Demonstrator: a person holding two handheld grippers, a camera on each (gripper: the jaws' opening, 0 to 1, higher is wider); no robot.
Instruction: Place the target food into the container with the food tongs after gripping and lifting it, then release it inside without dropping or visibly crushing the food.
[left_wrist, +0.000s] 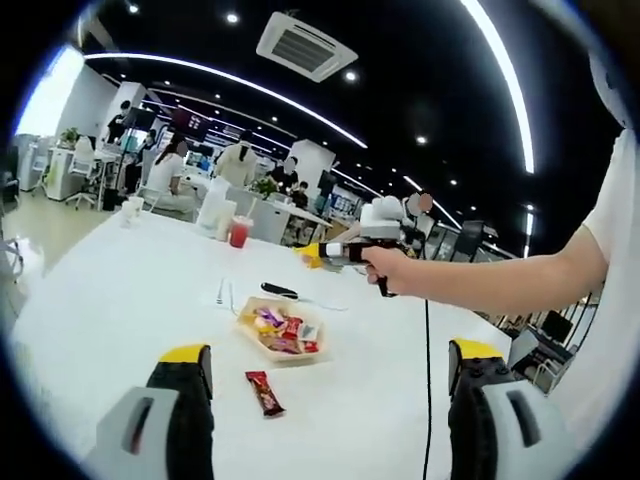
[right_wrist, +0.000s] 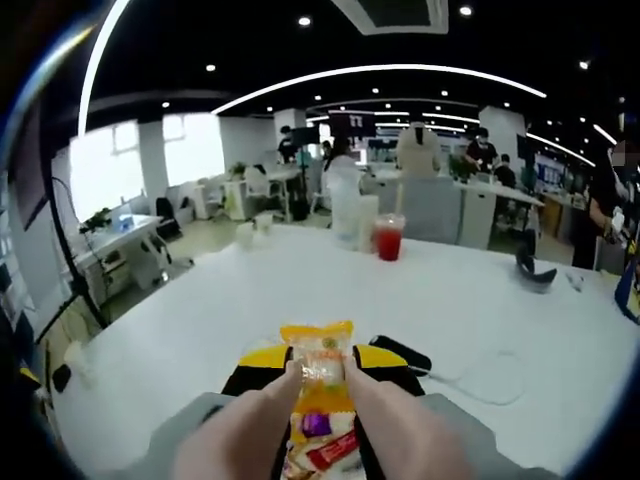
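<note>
My left gripper (left_wrist: 330, 400) stands open and wide, with nothing between its yellow-tipped jaws. Between and beyond them on the white table (left_wrist: 120, 300) lies a brown-red snack bar (left_wrist: 265, 393), and a little farther a shallow tray (left_wrist: 246, 317) holding several wrapped snacks. Beyond the tray a person's hand holds my right gripper (left_wrist: 345, 250) above the table, yellow showing at its front end. In the right gripper view, my right gripper (right_wrist: 325, 355) is shut on beige food tongs (right_wrist: 250, 430). The tong tips pinch a yellow-orange snack packet (right_wrist: 318, 365), held up off the table.
A red drink cup (left_wrist: 239, 232) (right_wrist: 388, 240) and white bottles (left_wrist: 212, 205) stand at the table's far side. A black tool (left_wrist: 280, 290) and a fork (left_wrist: 220, 292) lie behind the tray. A black cable (left_wrist: 427, 380) hangs from the right gripper. People sit at desks behind.
</note>
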